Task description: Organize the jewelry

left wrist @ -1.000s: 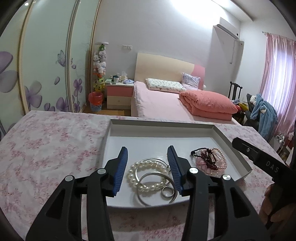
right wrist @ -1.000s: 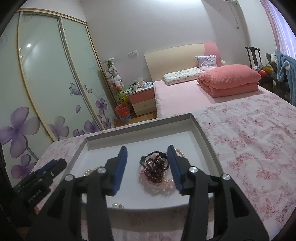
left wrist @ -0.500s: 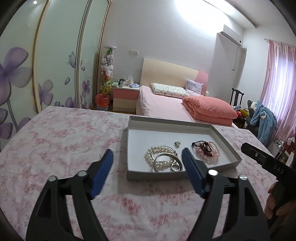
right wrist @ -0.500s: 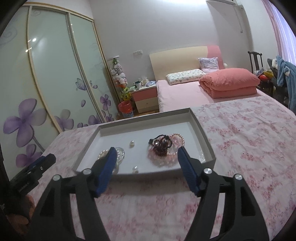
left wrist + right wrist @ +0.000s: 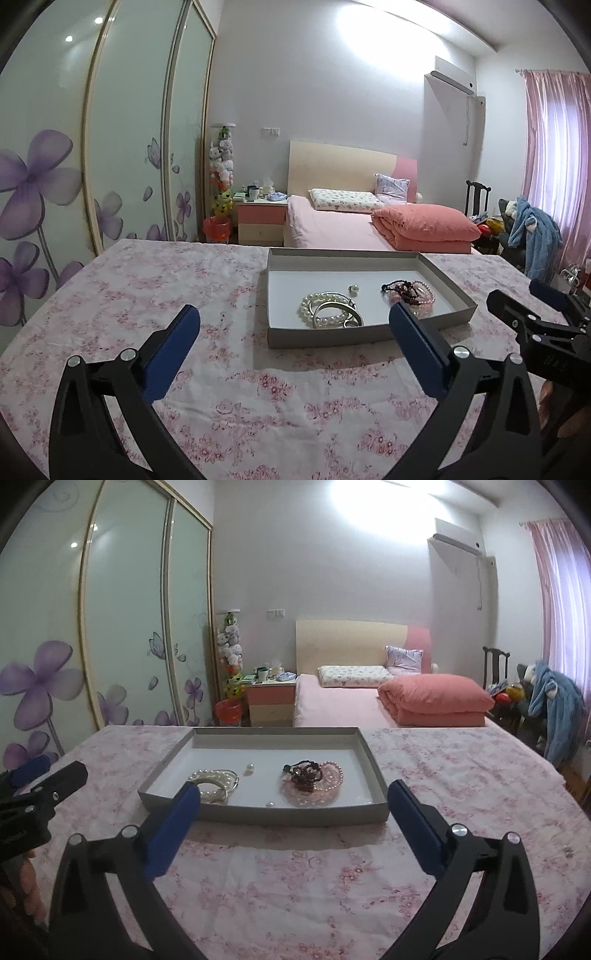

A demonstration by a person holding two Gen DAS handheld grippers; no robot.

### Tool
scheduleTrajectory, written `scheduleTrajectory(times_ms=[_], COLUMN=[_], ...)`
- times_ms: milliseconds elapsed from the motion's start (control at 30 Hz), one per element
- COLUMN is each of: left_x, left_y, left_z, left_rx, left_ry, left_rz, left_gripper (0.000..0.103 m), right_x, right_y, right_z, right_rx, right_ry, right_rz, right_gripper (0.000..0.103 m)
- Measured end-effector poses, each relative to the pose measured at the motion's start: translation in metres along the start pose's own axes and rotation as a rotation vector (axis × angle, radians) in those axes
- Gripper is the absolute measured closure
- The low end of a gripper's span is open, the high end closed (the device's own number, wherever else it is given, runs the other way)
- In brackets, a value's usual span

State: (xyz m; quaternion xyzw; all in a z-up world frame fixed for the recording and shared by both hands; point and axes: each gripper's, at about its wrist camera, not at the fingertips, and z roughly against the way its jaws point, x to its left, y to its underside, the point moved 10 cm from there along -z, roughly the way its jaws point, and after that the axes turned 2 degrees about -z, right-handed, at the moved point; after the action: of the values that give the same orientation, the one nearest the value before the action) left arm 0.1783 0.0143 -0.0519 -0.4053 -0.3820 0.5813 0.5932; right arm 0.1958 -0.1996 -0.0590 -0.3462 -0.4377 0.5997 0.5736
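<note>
A shallow grey tray lies on the floral tablecloth. In it are a white pearl bracelet with silver bangles, a dark bead string on pink bead bracelets, and loose pearls. My left gripper is open and empty, held back from the tray's near edge. My right gripper is open and empty, also short of the tray. Each gripper shows at the edge of the other's view.
A small metal piece lies on the cloth at the right. Behind the table are a pink bed, a nightstand, a sliding wardrobe and a chair with clothes.
Both grippers have opened wide and pulled back from over the tray. The jewelry stays in the tray.
</note>
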Motion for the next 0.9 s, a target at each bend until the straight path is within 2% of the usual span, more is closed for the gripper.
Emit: scheduleTrajectory(times_ms=[300, 567, 900], left_x=[-0.003, -0.006, -0.006], left_y=[0.006, 0.010, 0.010], left_z=[0.010, 0.013, 0.014], left_rx=[-0.015, -0.012, -0.010], left_ry=[-0.015, -0.017, -0.019], left_rz=[-0.005, -0.009, -0.010], left_gripper=[0.002, 0.002, 0.002], right_x=[0.002, 0.011, 0.010], right_y=[0.008, 0.015, 0.016], right_z=[0.014, 0.013, 0.014], right_rx=[-0.028, -0.015, -0.018], right_ry=[-0.014, -0.050, -0.046], right_rz=[-0.014, -0.006, -0.020], right_gripper=[0.004, 0.004, 0.004])
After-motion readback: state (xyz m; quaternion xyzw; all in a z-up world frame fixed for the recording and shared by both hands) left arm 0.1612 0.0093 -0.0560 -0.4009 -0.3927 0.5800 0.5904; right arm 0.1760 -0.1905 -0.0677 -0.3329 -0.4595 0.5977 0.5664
